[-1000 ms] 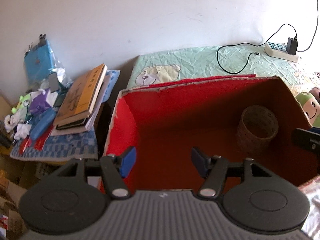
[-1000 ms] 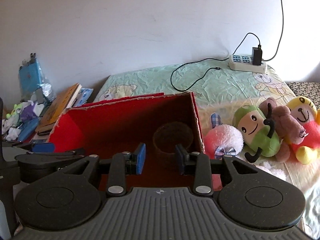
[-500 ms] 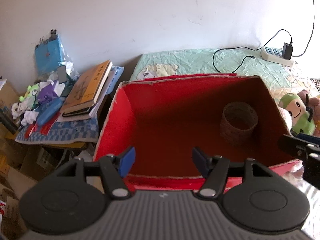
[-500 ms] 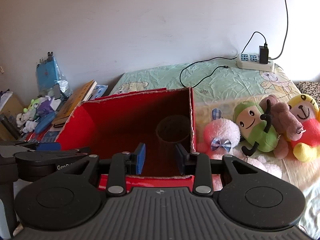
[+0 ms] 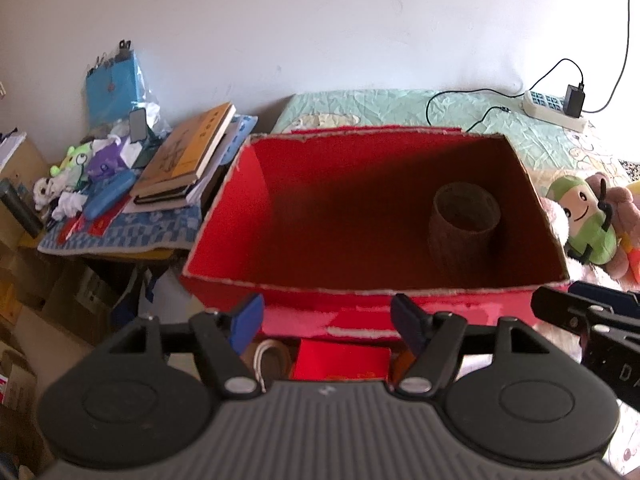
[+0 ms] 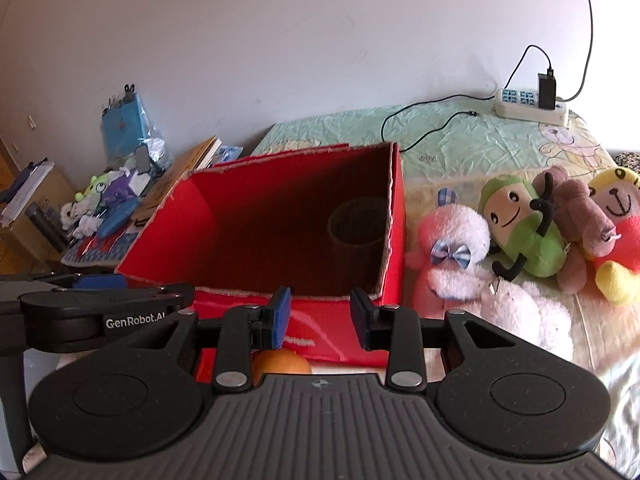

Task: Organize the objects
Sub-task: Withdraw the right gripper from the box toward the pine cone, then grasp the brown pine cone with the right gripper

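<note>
An open red box (image 5: 372, 290) stands on the bed, and a brown woven basket (image 5: 464, 220) sits inside at its right end. My left gripper (image 5: 326, 320) hovers just in front of the box's near wall; its jaws are opening and nothing is between them. My right gripper (image 6: 320, 314) is also before the box (image 6: 256, 290), open and empty, with the basket (image 6: 356, 232) beyond it. Right of the box lie a pink plush (image 6: 452, 248), a green plush (image 6: 520, 228), a brown plush (image 6: 576, 216) and a yellow-headed plush (image 6: 616, 216).
An orange round thing (image 6: 282, 362) and a red packet (image 5: 340, 360) lie in front of the box below the grippers. A cluttered side table holds books (image 5: 188, 156), a blue bag (image 5: 112, 92) and small toys. A power strip (image 6: 528, 104) with cables lies at the bed's far end.
Both grippers have drawn back from over the box, so its near wall and the things in front of it now show. The left jaws stand wider apart.
</note>
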The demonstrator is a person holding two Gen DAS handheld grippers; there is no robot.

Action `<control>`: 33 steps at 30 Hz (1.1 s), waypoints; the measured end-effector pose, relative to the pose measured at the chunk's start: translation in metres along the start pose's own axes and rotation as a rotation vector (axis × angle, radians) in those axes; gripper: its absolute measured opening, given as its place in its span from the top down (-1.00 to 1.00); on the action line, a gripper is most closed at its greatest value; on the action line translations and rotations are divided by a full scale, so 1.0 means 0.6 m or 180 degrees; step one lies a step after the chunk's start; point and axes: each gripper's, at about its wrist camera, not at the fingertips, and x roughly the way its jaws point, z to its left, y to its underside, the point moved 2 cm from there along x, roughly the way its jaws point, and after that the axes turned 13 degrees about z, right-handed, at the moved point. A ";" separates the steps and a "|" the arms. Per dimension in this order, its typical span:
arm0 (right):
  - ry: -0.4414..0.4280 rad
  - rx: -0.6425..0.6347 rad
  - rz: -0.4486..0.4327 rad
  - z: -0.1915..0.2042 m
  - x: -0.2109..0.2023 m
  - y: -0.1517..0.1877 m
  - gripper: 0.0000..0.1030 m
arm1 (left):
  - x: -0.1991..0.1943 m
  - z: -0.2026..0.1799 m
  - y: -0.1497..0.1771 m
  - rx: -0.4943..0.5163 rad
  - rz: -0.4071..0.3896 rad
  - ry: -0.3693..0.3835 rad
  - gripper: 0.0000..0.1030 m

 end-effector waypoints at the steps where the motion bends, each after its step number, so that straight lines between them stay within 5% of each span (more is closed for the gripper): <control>1: -0.0013 -0.0005 0.0020 -0.001 0.001 0.003 0.31 | 0.001 -0.001 0.003 -0.0005 0.0012 -0.0001 -0.43; 7: -0.0210 0.0014 0.0206 -0.011 0.009 0.023 0.31 | 0.002 -0.002 0.026 0.0046 0.0048 0.0085 -0.42; 17: -0.0795 0.0335 0.0899 -0.060 0.052 0.064 0.25 | -0.001 0.006 0.102 0.0518 0.0134 0.0788 -0.43; 24: -0.1210 0.0589 0.1390 -0.087 0.080 0.106 0.16 | 0.015 -0.030 0.157 0.0905 0.0467 0.1422 -0.55; 33: -0.1398 0.0531 0.1601 -0.064 0.096 0.110 0.02 | 0.047 -0.066 0.174 0.1068 0.0701 0.1522 -0.48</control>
